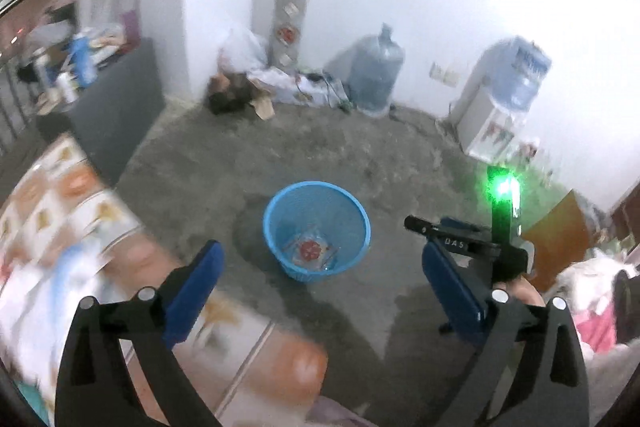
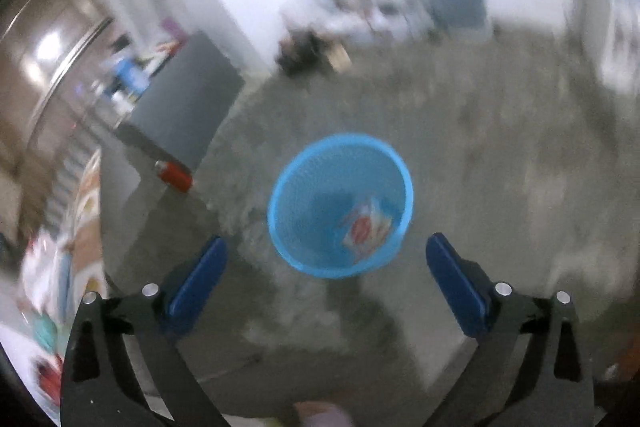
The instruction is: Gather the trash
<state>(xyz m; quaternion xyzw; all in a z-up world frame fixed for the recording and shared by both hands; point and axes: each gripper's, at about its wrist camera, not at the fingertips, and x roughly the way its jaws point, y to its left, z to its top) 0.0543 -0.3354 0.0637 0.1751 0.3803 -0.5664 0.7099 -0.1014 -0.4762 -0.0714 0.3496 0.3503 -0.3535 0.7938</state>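
- Bare grey concrete floor (image 1: 400,155) is stretching away to a white wall, and the room is looking cluttered along its edges.
- Left hand-held gripper (image 1: 320,263) is hanging with its blue fingers (image 1: 196,287) spread wide and nothing between them.
- Right hand-held gripper (image 2: 326,263) is likewise gaping open and carrying nothing; in the left wrist view its body is showing at the right with a green light glowing.
- Blue mesh basket (image 2: 340,205) is standing upright on the floor, straight ahead of and below both grippers, framed between each pair of fingers.
- Red-and-white wrapper (image 2: 366,227) is lying flat at the bottom of the basket, so one piece of trash looks to be already collected.
- Red can (image 2: 173,175) is lying on its side on the floor, ahead and to the left of the right gripper, just beside a dark grey cabinet (image 2: 188,99); its long axis is running from upper left to lower right in that view.
- Judging by that, the can may be next; which hand is nearer I cannot tell, since the left wrist view is not showing it.
- Water jug (image 1: 376,71) and a dispenser (image 1: 500,99) are standing by the far wall.
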